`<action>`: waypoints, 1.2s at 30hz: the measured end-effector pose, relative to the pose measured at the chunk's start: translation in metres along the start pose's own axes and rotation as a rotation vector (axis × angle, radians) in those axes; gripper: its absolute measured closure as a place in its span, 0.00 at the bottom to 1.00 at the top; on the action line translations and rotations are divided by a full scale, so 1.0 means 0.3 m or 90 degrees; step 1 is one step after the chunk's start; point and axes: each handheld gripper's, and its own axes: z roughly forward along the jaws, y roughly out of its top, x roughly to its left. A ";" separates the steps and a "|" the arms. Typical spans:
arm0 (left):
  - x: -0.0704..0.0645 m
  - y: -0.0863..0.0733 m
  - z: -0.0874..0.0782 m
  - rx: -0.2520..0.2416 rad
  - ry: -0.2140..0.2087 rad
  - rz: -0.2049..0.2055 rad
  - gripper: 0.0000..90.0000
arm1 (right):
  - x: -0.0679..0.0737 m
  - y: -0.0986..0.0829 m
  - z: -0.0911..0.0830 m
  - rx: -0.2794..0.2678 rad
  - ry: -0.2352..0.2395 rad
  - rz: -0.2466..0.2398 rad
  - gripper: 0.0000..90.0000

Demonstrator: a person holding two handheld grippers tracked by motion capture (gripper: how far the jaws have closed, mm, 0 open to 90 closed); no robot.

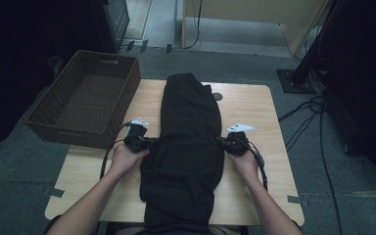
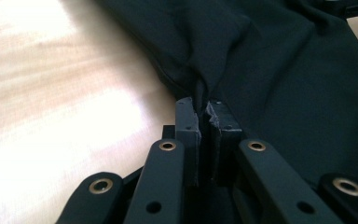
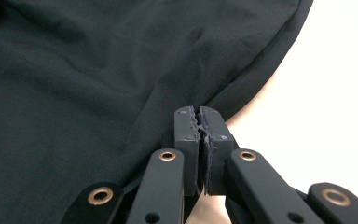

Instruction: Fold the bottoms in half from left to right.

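The black pants (image 1: 188, 147) lay down the middle of the table (image 1: 254, 107). My left gripper (image 1: 149, 142) and right gripper (image 1: 221, 142) each pinched a side edge. I needed to lift both together, evenly, so nothing slipped.

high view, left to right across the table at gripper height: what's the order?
wicker basket → left gripper, shut on the garment's left edge → black garment → right gripper, shut on its right edge → bare table → floor cables
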 end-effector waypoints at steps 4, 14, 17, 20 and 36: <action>-0.019 -0.062 -0.021 0.017 0.002 -0.007 0.93 | 0.039 -0.033 -0.035 0.000 0.018 0.008 0.96; -0.082 -0.143 -0.071 0.026 0.003 -0.011 0.90 | 0.134 -0.104 -0.122 0.010 0.037 -0.014 0.95; -0.074 -0.134 -0.064 0.023 0.015 -0.005 0.80 | 0.120 -0.101 -0.117 -0.004 0.038 -0.004 0.87; -0.060 -0.125 -0.067 0.018 0.015 -0.015 0.70 | 0.101 -0.098 -0.116 -0.015 0.042 0.023 0.79; -0.009 -0.032 -0.022 -0.010 0.034 -0.016 0.47 | 0.006 -0.023 -0.047 -0.072 0.003 0.079 0.56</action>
